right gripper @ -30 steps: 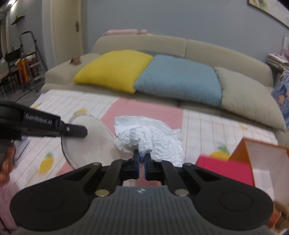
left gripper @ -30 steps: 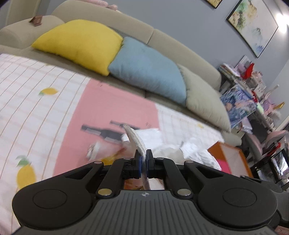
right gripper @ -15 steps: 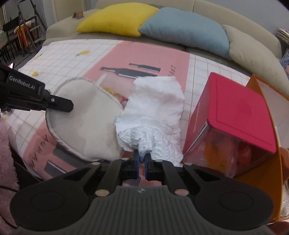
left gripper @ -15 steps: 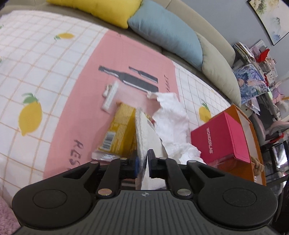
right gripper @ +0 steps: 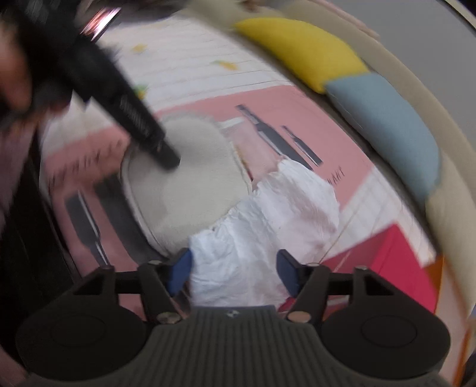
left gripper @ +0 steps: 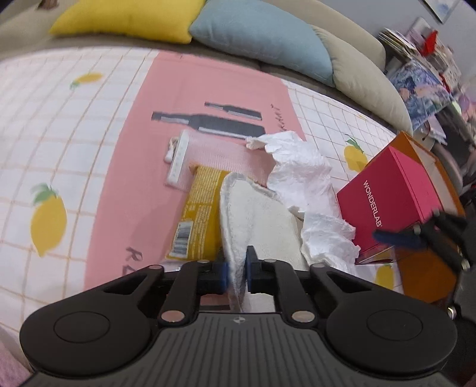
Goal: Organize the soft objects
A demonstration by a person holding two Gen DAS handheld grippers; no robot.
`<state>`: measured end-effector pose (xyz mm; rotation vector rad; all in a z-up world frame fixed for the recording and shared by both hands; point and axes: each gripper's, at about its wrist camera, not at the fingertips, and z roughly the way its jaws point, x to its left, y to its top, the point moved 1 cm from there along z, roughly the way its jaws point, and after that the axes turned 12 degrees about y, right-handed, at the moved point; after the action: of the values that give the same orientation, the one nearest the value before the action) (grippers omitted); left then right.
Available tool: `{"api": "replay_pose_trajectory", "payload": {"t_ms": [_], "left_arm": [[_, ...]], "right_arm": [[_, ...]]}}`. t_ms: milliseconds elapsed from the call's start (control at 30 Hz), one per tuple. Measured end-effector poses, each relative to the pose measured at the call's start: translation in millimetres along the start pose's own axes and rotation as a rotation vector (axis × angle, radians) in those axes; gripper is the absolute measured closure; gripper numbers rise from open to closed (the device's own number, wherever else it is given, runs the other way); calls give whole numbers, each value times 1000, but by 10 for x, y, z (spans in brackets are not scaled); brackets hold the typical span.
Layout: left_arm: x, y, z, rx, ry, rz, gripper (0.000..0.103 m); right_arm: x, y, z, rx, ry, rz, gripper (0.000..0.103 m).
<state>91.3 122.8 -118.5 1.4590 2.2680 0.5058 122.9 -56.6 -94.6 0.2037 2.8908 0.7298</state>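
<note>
A round cream terry pad (left gripper: 258,220) stands on edge over the pink tablecloth, and my left gripper (left gripper: 236,268) is shut on its near rim, the jaws still closing tighter. Beside it on the right lies a crumpled white cloth (left gripper: 306,175). In the right wrist view, which is blurred, the white cloth (right gripper: 282,214) lies between the jaws of my right gripper (right gripper: 232,272). Those jaws are opening and the pads do not press on it. The left gripper (right gripper: 171,159) reaches in from the upper left onto the pad (right gripper: 193,178).
A yellow packet (left gripper: 202,214) and a white strip (left gripper: 178,160) lie under and behind the pad. A magenta box (left gripper: 395,193) leans in an orange box (left gripper: 425,268) at the right. Yellow (left gripper: 131,18), blue (left gripper: 261,38) and beige (left gripper: 366,77) cushions line the sofa behind.
Both grippers have come down toward the table. The right gripper has rolled and opened, letting go of the white cloth. The left gripper still grips the pad.
</note>
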Motion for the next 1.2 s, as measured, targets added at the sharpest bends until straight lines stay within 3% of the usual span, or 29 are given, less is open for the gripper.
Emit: {"api": "replay_pose_trajectory", "payload": {"t_ms": [167, 333, 400, 433, 533, 633, 700, 900, 1200], "left_arm": [[-63, 27, -110, -40, 20, 50, 95], [-49, 29, -118, -45, 26, 63, 95], [-25, 28, -89, -40, 38, 58, 95], [-12, 29, -75, -38, 43, 56, 95], [23, 43, -60, -39, 50, 43, 95], [36, 77, -105, -59, 44, 36, 96], [26, 95, -158, -75, 33, 37, 97], [24, 121, -396, -113, -2, 20, 97], [-125, 134, -995, -196, -125, 29, 98]], "right_arm": [[-135, 70, 287, 131, 18, -187, 24], [-287, 183, 549, 171, 81, -94, 26], [-369, 184, 625, 175, 117, -2, 32], [-425, 180, 661, 178, 137, 54, 44], [-580, 147, 725, 168, 172, 194, 62], [-650, 139, 727, 166, 139, 246, 84], [-657, 145, 681, 148, 140, 263, 89], [-624, 232, 183, 28, 91, 313, 91], [-491, 307, -1093, -176, 41, 374, 92]]}}
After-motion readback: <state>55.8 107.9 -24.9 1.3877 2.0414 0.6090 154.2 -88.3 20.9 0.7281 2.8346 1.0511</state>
